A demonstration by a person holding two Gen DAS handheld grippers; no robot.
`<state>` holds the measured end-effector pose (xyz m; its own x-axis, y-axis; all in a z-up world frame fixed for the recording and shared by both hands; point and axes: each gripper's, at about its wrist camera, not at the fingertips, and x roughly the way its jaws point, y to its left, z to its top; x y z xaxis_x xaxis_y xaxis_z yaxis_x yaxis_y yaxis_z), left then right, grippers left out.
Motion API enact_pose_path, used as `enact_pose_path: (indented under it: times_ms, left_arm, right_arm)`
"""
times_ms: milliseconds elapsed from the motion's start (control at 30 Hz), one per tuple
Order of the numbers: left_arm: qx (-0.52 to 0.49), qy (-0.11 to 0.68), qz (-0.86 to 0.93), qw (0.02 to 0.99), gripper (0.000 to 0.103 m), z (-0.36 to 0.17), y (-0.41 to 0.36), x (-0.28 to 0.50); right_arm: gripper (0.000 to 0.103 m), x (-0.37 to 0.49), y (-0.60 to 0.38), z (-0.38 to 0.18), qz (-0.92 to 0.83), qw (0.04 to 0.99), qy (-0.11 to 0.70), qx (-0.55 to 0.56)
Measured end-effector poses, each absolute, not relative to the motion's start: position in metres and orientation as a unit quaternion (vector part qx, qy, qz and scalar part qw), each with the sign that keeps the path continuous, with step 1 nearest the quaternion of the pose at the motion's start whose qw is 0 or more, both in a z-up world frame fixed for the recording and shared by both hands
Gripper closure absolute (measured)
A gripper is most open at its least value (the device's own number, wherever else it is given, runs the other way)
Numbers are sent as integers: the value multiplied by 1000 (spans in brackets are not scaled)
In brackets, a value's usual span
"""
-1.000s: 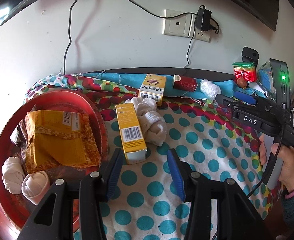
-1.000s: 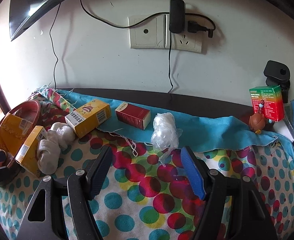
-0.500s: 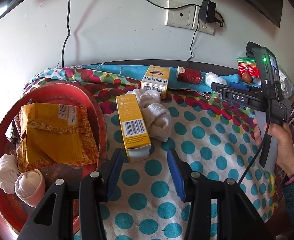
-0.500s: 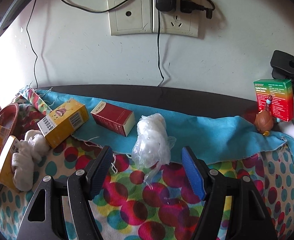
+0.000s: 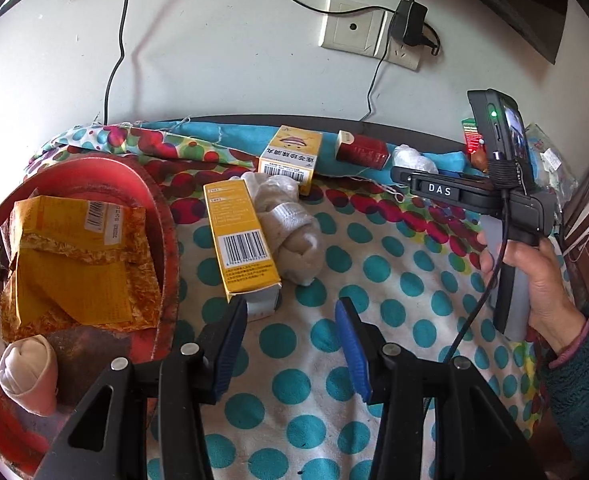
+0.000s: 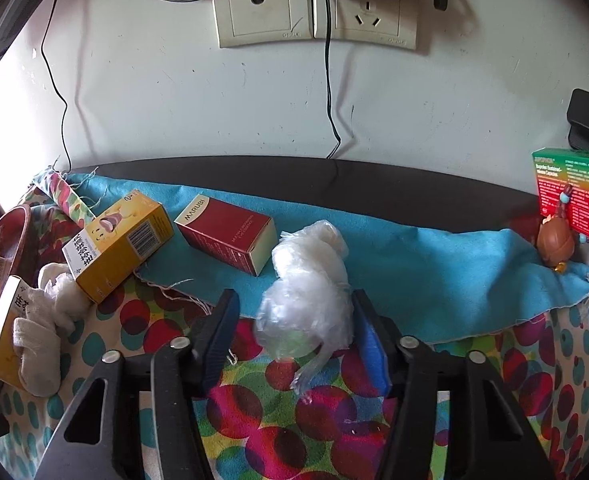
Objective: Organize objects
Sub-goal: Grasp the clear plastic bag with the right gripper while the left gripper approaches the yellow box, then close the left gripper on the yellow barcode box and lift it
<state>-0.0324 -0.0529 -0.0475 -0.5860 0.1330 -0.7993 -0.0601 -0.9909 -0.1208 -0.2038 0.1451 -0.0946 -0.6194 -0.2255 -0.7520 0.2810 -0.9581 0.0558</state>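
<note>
Clear plastic bundle (image 6: 308,300), lower centre of the right wrist frame, long axis pointing away, lies between the closing right gripper (image 6: 296,340) jaws, right pad touching; left gripper (image 5: 290,348) open, empty.

Right gripper (image 6: 294,340): now forward and lower than a second ago, its fingers (image 6: 218,336) either side of the clear plastic bundle (image 6: 308,300) that earlier lay ahead of them; jaws closing, right pad at the bundle's edge, left pad a gap away. Wall socket (image 6: 314,4) now nearer the right wrist view's top edge.
</note>
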Motion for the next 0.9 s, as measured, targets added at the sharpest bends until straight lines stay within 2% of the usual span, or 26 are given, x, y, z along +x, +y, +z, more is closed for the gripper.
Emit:
enact_pose_path:
  times_ms: [33,67,233,900]
  left_arm:
    - [-452,-37,890,50,56,-48,-53,-33]
    - [-453,-36,889,45,56,-49,-53,-34]
    - [-454,-49,889,28,56,-53,-60,-35]
    - [-441,-45,897,-3,56,-53,-69,-42]
  right_arm:
    - [67,-205,145,-95,-897,147,31,416]
    - [71,-205,145,-96,-896,148,31,417]
    - [77,-201,139,-96,-894,159,44,417]
    - [77,-136,160,-100,-884,179,31,431]
